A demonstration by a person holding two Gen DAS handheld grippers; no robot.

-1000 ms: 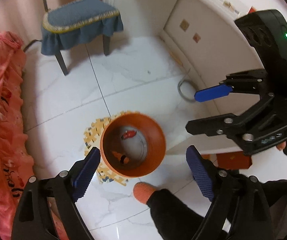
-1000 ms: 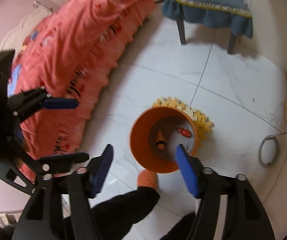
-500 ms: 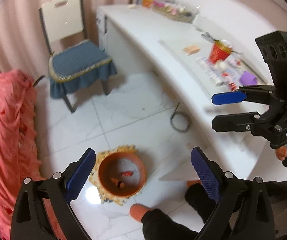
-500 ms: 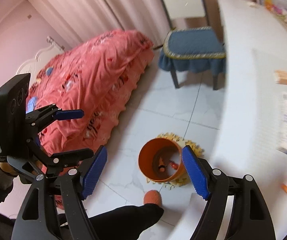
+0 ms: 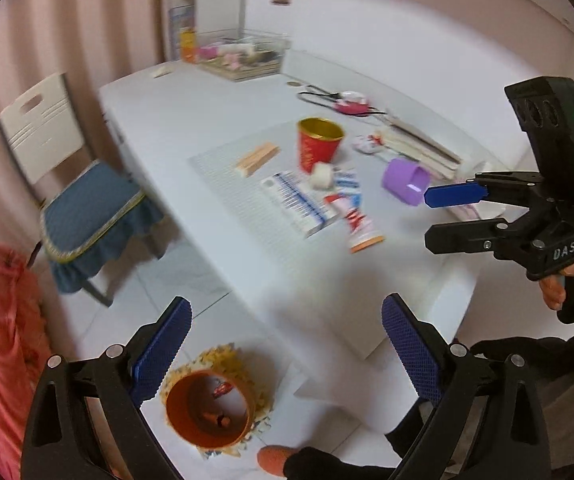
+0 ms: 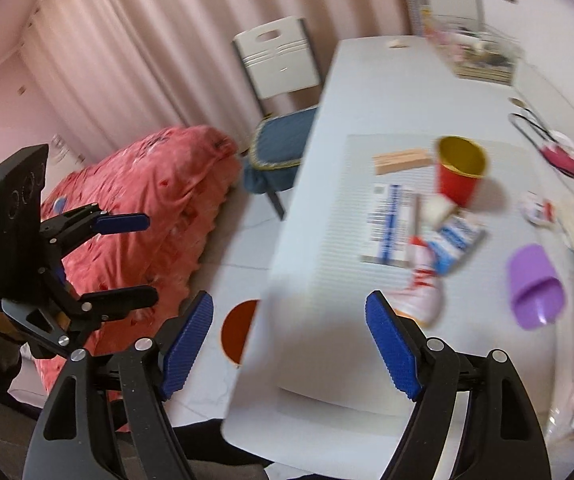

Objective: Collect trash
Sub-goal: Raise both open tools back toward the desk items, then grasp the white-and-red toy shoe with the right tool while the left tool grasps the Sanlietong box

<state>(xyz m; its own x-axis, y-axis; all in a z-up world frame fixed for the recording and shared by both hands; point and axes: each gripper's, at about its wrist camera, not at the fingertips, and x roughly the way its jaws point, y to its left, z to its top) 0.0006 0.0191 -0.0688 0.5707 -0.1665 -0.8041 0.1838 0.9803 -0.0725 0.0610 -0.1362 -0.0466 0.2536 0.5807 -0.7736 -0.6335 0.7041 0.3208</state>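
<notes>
White table [image 5: 191,128] fills the far part of the room, with trash on it: a red cup [image 5: 319,142], a flat box [image 5: 297,202], a white and red tube [image 5: 363,228] and a purple cup [image 5: 407,180]. Both the left gripper [image 5: 283,344] and the right gripper [image 6: 289,334] have their jaws spread wide, holding nothing. All the trash lies far past the jaws. On the floor, near and left, sits the orange bin [image 5: 207,410], with small bits inside.

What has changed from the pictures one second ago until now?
Both grippers rose from above the orange bin and swung toward the white desk with its clutter. The left gripper and right gripper stayed open and empty. The bin kept its place on the floor.
</notes>
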